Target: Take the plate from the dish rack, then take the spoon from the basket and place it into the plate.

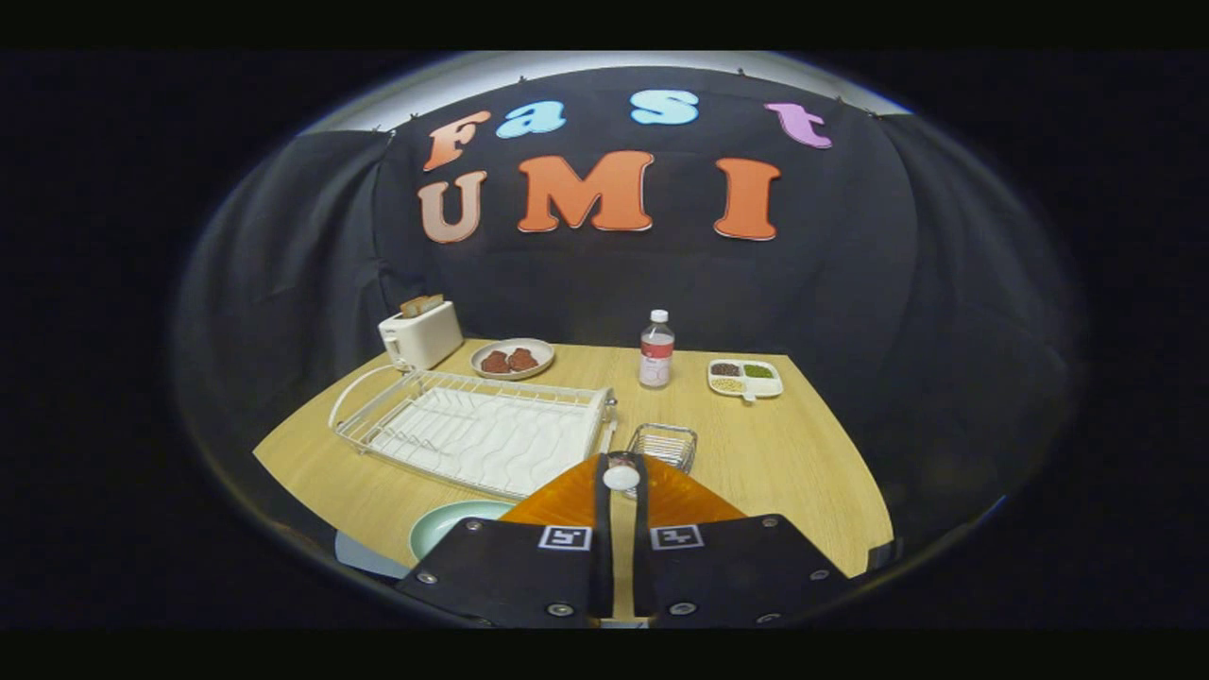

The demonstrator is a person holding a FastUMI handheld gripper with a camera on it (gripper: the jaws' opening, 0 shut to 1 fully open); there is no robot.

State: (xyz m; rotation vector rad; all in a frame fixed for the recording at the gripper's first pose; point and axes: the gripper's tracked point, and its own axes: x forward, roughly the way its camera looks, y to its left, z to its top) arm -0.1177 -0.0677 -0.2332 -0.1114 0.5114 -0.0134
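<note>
My gripper (621,465) is raised above the near side of the table, its fingers drawn close together and pressing on a small spoon (621,477); only the spoon's rounded white end shows at the fingertips. A pale green plate (451,525) lies flat on the table just left of the fingers, partly hidden by them. The white wire dish rack (472,430) stands beyond the plate with nothing in it. A small wire basket (665,444) sits just ahead of the fingertips, slightly right, at the rack's right end.
Along the back of the wooden table (784,463) stand a white toaster (420,332), a plate with brown food (512,359), a water bottle (656,349) and a divided white dish (745,378). The table's right half is bare wood.
</note>
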